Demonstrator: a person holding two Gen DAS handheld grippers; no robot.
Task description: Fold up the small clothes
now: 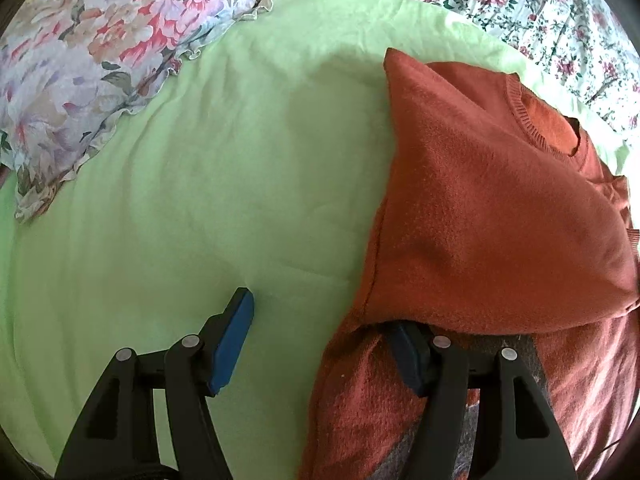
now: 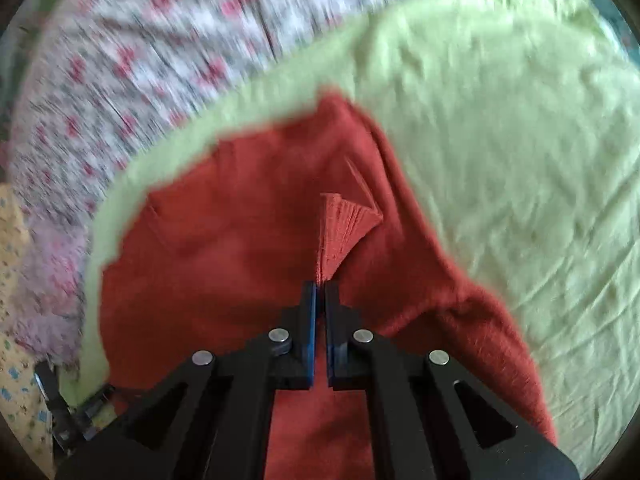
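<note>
Rust-orange knit is what you are working with: a small sweater [image 1: 492, 216] lies on the right half of a pale green sheet [image 1: 224, 184], its ribbed neckline toward the far right and one part folded over the body into a point at the far side. Your left gripper [image 1: 320, 344] stands wide apart; its left blue pad [image 1: 234, 342] rests on bare sheet, while the right one is tucked under the near edge of the folded layer, clamping nothing. Your right gripper [image 2: 320, 300] is pinched tight on a ribbed cuff [image 2: 346, 226] of the sweater, which fans out from between the blue pads above the garment's body. A floral pillow [image 1: 88, 64] sits at the far left of the sheet, and a flowered bedcover [image 1: 520, 4] runs along the far side. The right wrist view is blurred around the edges.
</note>
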